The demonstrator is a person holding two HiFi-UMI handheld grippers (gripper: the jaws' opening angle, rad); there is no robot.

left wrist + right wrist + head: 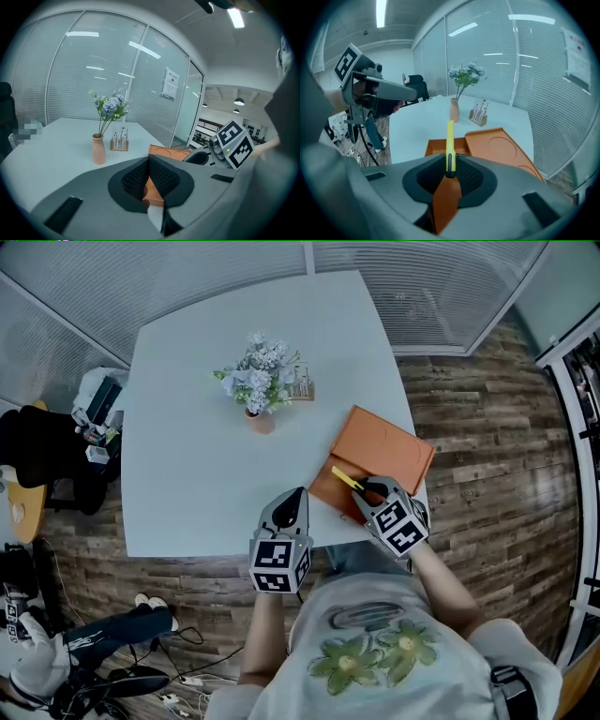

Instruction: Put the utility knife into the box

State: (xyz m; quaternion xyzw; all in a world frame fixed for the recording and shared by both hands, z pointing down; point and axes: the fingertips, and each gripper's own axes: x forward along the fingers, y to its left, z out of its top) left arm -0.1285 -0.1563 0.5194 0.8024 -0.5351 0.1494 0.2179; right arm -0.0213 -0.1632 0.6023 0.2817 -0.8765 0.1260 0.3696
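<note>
The orange box (386,448) lies open near the table's right front corner, its shallow tray (438,146) beside its lid (501,149). My right gripper (368,491) is shut on a yellow utility knife (347,480). The knife (450,140) sticks out forward between the jaws and hangs over the tray's near edge. My left gripper (292,503) hovers at the table's front edge, left of the box. Its jaw tips meet, with nothing between them. In the left gripper view the box (166,151) lies just ahead of it, to its right.
A vase of pale blue flowers (260,381) and a small wooden holder (302,390) stand mid-table, behind the box. The white table (197,474) ends close in front of both grippers. A chair with gear (94,413) stands off the left edge; cables lie on the wood floor.
</note>
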